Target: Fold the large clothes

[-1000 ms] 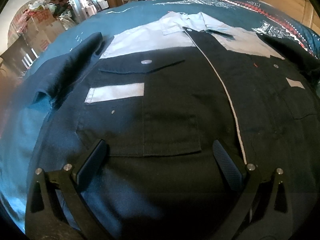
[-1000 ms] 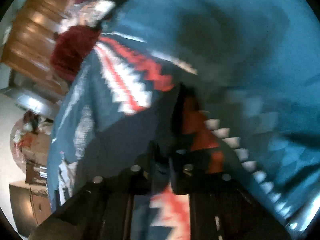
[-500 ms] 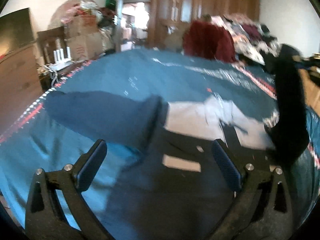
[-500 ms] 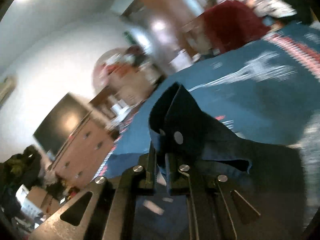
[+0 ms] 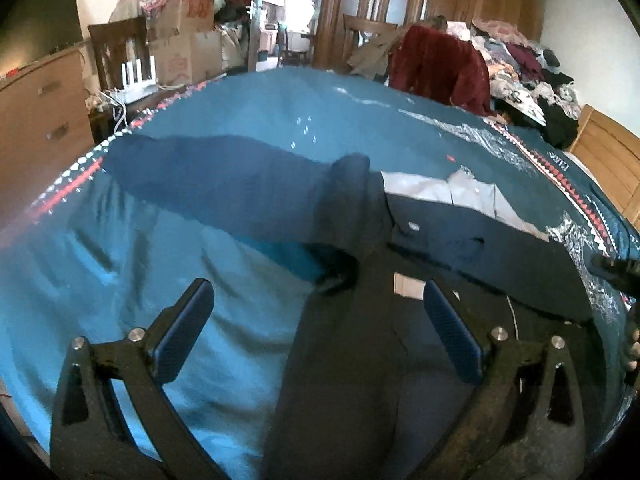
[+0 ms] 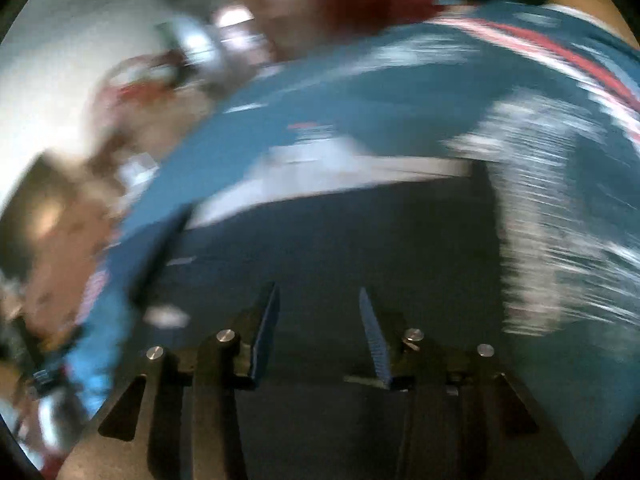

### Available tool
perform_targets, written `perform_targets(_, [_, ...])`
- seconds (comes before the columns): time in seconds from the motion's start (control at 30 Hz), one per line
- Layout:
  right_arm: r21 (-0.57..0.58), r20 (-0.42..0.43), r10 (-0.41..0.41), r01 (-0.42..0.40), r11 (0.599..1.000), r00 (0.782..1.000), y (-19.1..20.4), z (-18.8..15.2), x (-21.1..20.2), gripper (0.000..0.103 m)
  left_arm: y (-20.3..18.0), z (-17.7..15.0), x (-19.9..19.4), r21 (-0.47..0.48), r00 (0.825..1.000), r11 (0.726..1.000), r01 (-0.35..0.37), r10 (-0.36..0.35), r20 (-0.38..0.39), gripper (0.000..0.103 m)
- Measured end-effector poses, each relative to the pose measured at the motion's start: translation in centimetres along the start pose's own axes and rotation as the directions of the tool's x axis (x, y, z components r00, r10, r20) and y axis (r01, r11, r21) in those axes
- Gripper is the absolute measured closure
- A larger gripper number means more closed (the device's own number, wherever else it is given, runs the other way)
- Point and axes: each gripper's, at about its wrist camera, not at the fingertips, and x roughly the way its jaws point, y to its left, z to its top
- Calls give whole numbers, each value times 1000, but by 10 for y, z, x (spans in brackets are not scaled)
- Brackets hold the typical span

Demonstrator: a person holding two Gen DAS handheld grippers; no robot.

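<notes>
Shirt (image 5: 440, 344) lies spread on the bed (image 5: 168, 264), front up, a dark work garment with a pale yoke and collar (image 5: 452, 192) toward the far end and a small pale patch on the chest. One sleeve (image 5: 224, 184) runs out flat to the left across the blue cover; on the other side a dark band of cloth lies slantwise over the chest, probably the other sleeve laid inward, though the far edge is hard to read. Left gripper (image 5: 316, 320) hangs above the near part of the shirt, fingers wide apart, nothing between them. Right gripper (image 6: 318, 332) shows in a heavily blurred view, over dark cloth, fingers parted with a clear gap and empty; little else can be told from that view. Cloth looks like a medium-weight woven fabric: soft and limp, light to lift, but with stiffer lines at the seams, button strip, pocket flap and cuff. It should drape and sag when raised, and the smooth bed cover may let it slide if dragged. Best holds, by my judgement: the cuff or end of the outstretched sleeve for bringing it across, or the hem corners and shoulder seams, where doubled fabric gives the fingers something to bite. A pinch in the middle of a flat panel would likely bunch the layers. Clutter stands beyond the bed: cardboard boxes (image 5: 180, 44), a heap of clothes (image 5: 516, 64), a red garment over a chair.
</notes>
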Motion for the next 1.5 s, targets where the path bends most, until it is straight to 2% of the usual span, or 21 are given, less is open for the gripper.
perform_targets(0.07, [103, -15, -102, 103, 989, 995, -54, -8, 3, 51, -3, -4, 3, -2, 1000, 1000, 7, -7, -8, 0])
perform_targets(0.1, [146, -43, -103, 109, 983, 994, -75, -5, 9, 49, -4, -5, 6, -7, 1000, 1000, 8, -8, -12, 0])
perform_targets(0.2, [224, -121, -32, 59, 973, 992, -103, -12, 32, 46, 8, -7, 11, -53, 999, 999, 7, -9, -32, 0])
perform_targets(0.23, [230, -136, 4, 28, 973, 991, -103, -14, 42, 49, 13, -6, 11, -72, 999, 997, 4, -6, -34, 0])
perform_targets(0.27, [218, -148, 22, 11, 976, 989, -104, -18, 49, 54, 18, -5, 10, -92, 999, 996, 0, -3, -32, 0])
perform_targets(0.3, [197, -152, 7, 24, 980, 988, -105, -20, 53, 76, 26, -5, 8, -110, 1000, 994, -6, 2, -29, 0])
perform_targets(0.33, [202, -152, 3, 28, 979, 988, -110, -21, 56, 88, 35, -4, 6, -128, 1000, 992, -11, 8, -26, 0])
perform_targets(0.37, [258, -129, 32, 3, 966, 991, -125, -21, 53, 90, 43, -2, 4, -139, 1000, 990, -23, 20, -23, 0])
perform_targets(0.47, [296, -93, 11, 17, 955, 996, -144, -23, 36, 97, 86, 8, -9, -198, 996, 976, -87, 91, 12, 0])
perform_targets(0.57, [167, -159, -15, 42, 985, 987, -129, -22, 45, 92, 138, 18, -17, -260, 984, 953, -159, 173, 35, 0])
perform_targets(0.67, [94, -134, -120, 133, 987, 984, -116, -20, 32, 83, 181, 31, -8, -265, 973, 939, -219, 232, 17, 0])
perform_targets(0.7, [85, -108, -152, 162, 983, 982, -112, -19, 23, 76, 194, 36, 1, -263, 971, 937, -229, 238, 0, 0])
perform_targets(0.73, [89, -80, -170, 177, 980, 982, -112, -22, 11, 68, 207, 40, 9, -267, 972, 936, -228, 232, -16, 0])
perform_targets(0.8, [118, -25, -170, 172, 978, 985, -101, -23, -12, 62, 240, 50, 30, -319, 983, 930, -183, 177, -46, 0])
perform_targets(0.97, [71, -18, -156, 157, 985, 988, -41, -28, -24, 62, 286, 73, 78, -414, 992, 902, -123, 104, -70, 3])
perform_targets(1.13, [24, -36, -151, 152, 988, 988, -7, -33, -17, 62, 316, 85, 124, -461, 986, 874, -152, 104, -128, 22])
perform_targets(1.23, [-2, -51, -140, 140, 990, 989, 12, -33, -2, 62, 321, 95, 132, -464, 988, 872, -153, 120, -100, 29])
perform_targets(1.3, [-21, -58, -136, 135, 991, 989, 19, -33, 6, 62, 325, 102, 135, -457, 988, 876, -152, 127, -85, 48])
perform_targets(1.33, [-28, -60, -131, 129, 991, 990, 23, -34, 8, 62, 327, 103, 136, -459, 989, 877, -144, 121, -80, 78])
perform_targets(1.37, [-34, -61, -126, 124, 992, 990, 26, -35, 10, 62, 328, 104, 136, -465, 991, 875, -131, 111, -71, 88])
perform_targets(1.5, [-39, -41, -116, 114, 993, 992, 32, -37, 9, 63, 314, 118, 116, -405, 991, 908, -110, 133, 27, 94])
